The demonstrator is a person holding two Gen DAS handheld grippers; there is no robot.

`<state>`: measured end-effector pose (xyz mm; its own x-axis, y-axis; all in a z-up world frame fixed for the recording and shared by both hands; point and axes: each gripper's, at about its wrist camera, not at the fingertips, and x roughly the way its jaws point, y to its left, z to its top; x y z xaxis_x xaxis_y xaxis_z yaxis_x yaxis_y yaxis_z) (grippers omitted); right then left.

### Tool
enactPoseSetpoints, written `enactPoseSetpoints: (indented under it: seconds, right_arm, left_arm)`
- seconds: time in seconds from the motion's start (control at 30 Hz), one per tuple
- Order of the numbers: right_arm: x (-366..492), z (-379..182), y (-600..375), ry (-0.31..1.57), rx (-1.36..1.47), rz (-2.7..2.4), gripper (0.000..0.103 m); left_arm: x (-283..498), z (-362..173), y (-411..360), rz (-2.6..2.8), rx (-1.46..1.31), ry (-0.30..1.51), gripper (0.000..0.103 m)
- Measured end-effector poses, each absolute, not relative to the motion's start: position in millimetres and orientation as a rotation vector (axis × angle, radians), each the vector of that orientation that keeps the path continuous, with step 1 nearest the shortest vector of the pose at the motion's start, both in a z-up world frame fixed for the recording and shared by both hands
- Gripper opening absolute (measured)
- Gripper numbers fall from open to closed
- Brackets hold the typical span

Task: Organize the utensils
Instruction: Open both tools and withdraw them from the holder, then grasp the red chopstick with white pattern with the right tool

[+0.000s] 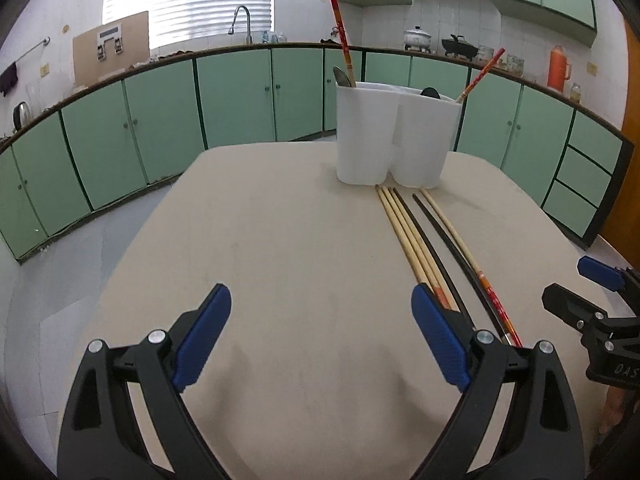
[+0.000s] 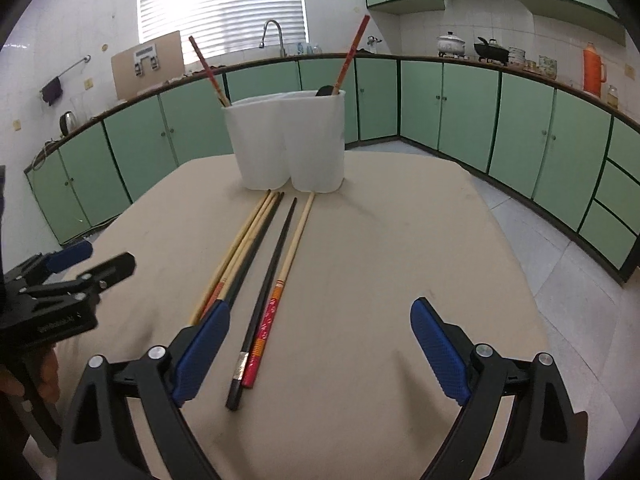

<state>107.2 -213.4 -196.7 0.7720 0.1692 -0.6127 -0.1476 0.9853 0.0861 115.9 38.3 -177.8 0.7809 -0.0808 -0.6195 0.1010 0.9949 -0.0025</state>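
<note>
Chopsticks lay loose on the beige counter, ahead of both claws and running toward the white two-compartment holder. The left claw stood wide and empty over bare counter, with the chopsticks to its right, partly hidden behind its right finger. Only the right wrist view showed their near ends: a black one and a red-patterned bamboo one between the fingers of the right claw, which gaped wide and held nothing. More bamboo ones lay just by its left finger.

Bare table left of chopsticks; holder blocks beyond.
</note>
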Motion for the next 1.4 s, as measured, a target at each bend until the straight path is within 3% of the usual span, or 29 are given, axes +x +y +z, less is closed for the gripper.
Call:
enactPoseSetpoints:
  seconds: [0.2,0.37,0.47,0.87,1.03,1.3,1.4]
  right_arm:
    - [99.4,-203.4,-204.5,0.727,0.009,0.198,0.070]
    - [94.3,-213.8,-197.8,0.791,-0.007,0.217,0.046]
    - [93.6,-218.5,-193.8,0.815,-0.023,0.225,0.041]
    - [94.3,-222.6,-181.8,0.842,-0.079,0.229,0.040]
    - [93.5,-221.3,-188.3,0.844,-0.061,0.225,0.026]
    - [94.6,-221.2,-185.6,0.843,-0.045,0.239,0.023]
    - [96.3,-221.5,-184.1,0.847,-0.034,0.244,0.013]
  left_arm:
    - [107.0,-181.4,29.6,-0.110,0.058,0.691,0.089]
    - [103.4,-184.2,29.1,-0.108,0.065,0.714,0.089]
    - [102.3,-185.3,30.6,-0.104,0.069,0.726,0.089]
    - [105.8,-187.0,27.0,-0.109,0.071,0.745,0.089]
    - [107.1,-187.1,28.1,-0.106,0.059,0.748,0.089]
    - [108.0,-189.0,26.3,-0.110,0.068,0.753,0.089]
    - [108.1,-189.6,24.6,-0.112,0.069,0.754,0.089]
